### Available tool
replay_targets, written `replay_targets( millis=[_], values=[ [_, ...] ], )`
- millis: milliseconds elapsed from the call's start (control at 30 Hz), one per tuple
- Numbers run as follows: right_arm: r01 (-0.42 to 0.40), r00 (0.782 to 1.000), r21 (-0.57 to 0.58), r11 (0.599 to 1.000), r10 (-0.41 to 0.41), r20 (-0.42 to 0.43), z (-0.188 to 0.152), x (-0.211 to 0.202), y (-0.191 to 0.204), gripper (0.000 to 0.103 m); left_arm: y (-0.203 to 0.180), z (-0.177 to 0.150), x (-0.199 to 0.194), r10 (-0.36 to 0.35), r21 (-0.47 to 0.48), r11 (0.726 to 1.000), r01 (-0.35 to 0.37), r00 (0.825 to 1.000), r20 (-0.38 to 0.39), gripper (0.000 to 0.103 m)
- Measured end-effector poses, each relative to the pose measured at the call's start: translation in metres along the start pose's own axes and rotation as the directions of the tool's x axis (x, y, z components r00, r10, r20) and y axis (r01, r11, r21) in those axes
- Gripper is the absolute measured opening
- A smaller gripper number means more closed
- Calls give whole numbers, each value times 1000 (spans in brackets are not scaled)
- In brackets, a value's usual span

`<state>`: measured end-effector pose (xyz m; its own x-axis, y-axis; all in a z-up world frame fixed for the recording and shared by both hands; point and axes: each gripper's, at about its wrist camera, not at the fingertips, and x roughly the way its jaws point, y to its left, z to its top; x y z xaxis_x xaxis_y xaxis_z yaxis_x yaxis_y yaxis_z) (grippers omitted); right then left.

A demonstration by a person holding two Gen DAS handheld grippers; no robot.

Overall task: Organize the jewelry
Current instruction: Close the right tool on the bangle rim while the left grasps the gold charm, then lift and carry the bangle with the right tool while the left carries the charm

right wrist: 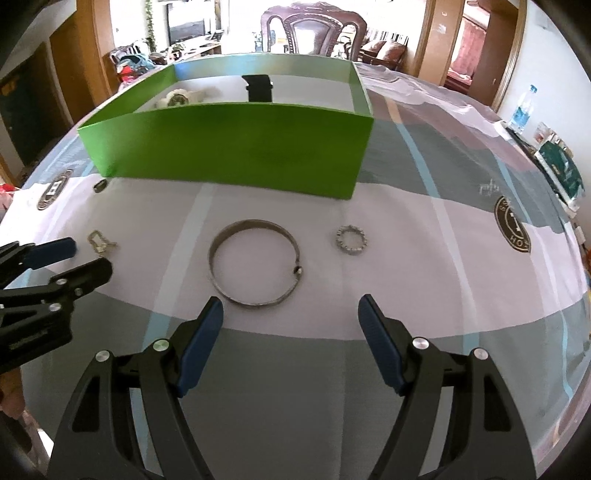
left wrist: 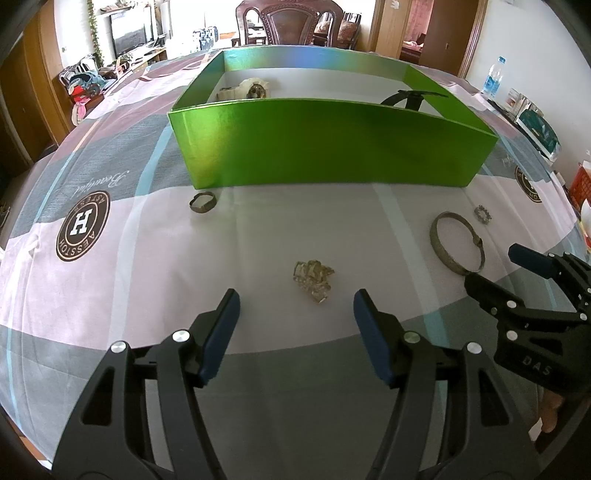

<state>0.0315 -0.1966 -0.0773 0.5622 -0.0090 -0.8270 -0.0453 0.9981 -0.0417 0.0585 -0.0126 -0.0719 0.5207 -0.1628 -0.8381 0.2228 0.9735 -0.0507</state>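
A green box [left wrist: 332,147] stands on the patterned tablecloth, with a white watch [left wrist: 247,89] and a black watch [left wrist: 410,98] inside. In front of it lie a small dark ring [left wrist: 202,201], a crumpled gold piece [left wrist: 313,279], a metal bangle [left wrist: 456,242] and a beaded ring [left wrist: 483,214]. My left gripper [left wrist: 295,310] is open just short of the gold piece, holding nothing. My right gripper [right wrist: 291,306] is open too, with the bangle [right wrist: 255,262] just beyond its left finger and the beaded ring [right wrist: 350,239] farther ahead.
The two grippers sit side by side; the left gripper [right wrist: 88,258] shows at the left edge of the right wrist view. A water bottle [left wrist: 493,79] and packets stand at the table's far right. A carved wooden chair [left wrist: 291,22] stands behind the box.
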Motion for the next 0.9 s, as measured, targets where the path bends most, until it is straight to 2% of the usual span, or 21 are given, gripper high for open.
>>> replay_targets(
  millis=[267, 567, 600, 667, 700, 767, 800, 900],
  values=[
    [-66, 998, -9, 998, 66, -6, 2, 1, 6, 74, -2, 2, 2, -2, 4, 1000, 2, 1000, -2, 64],
    [-56, 998, -11, 998, 56, -3, 11, 13, 12, 74, -4, 6, 5, 2, 11, 1000, -2, 1000, 12, 63],
    [-59, 998, -14, 998, 59, 1, 12, 14, 13, 74, -4, 6, 5, 4, 14, 1000, -5, 1000, 16, 61],
    [-63, 998, -22, 998, 63, 6, 14, 15, 15, 73, -4, 7, 5, 13, 17, 1000, -13, 1000, 24, 49],
    [-71, 997, -34, 997, 72, 12, 14, 15, 18, 70, -3, 7, 5, 13, 15, 1000, -14, 1000, 27, 46],
    [-89, 996, -55, 995, 90, 24, 14, 13, 21, 56, 0, 8, 5, 12, 10, 1000, -12, 999, 33, 32],
    [-95, 995, -67, 993, 97, 25, 13, 12, 24, 56, 0, 9, 4, 14, 8, 1000, -14, 999, 33, 23],
    [-97, 995, -73, 993, 99, 28, 12, 11, 25, 56, 2, 9, 4, 9, 2, 1000, -9, 999, 32, 22]
  ],
)
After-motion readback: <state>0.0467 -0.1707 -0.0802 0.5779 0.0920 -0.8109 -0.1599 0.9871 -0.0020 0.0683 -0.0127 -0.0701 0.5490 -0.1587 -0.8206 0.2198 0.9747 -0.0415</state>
